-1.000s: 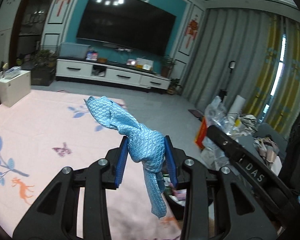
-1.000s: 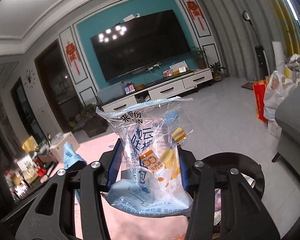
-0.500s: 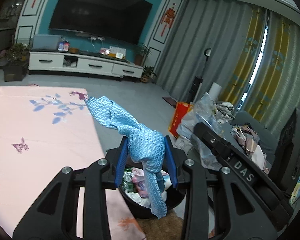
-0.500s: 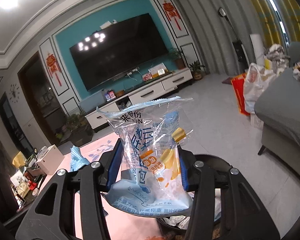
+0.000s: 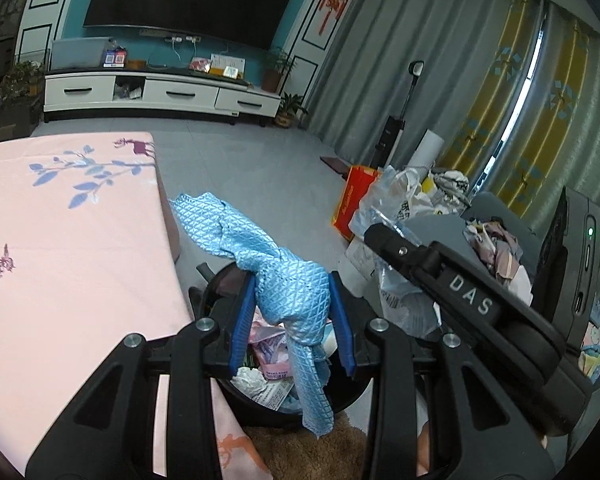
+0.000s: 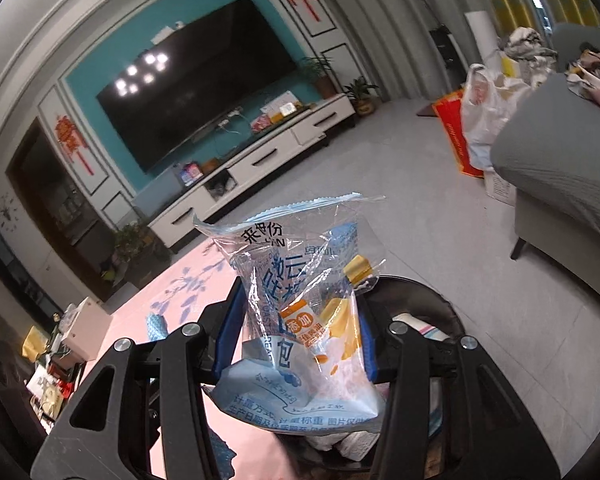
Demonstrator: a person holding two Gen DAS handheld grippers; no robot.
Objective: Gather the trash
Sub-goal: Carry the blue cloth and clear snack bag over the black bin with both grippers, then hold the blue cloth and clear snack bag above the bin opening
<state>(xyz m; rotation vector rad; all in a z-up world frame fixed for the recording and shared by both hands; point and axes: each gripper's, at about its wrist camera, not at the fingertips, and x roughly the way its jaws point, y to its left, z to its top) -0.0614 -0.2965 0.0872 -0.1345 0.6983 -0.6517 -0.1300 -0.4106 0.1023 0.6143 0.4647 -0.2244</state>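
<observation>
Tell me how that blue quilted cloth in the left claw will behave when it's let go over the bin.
Probably floppy: the blue quilted cloth droops below the left claw. Likely light. It may snag, since its tail hangs near the rim of the black trash bin.

The gray floor (image 5: 260, 184) holds a black bin (image 5: 350, 396) full of trash. A pink mat (image 5: 60, 248) lies just left of the bin. A red bag (image 5: 352, 200) sits behind the bin. A brown rug (image 5: 320, 452) touches the bin's front.
</observation>
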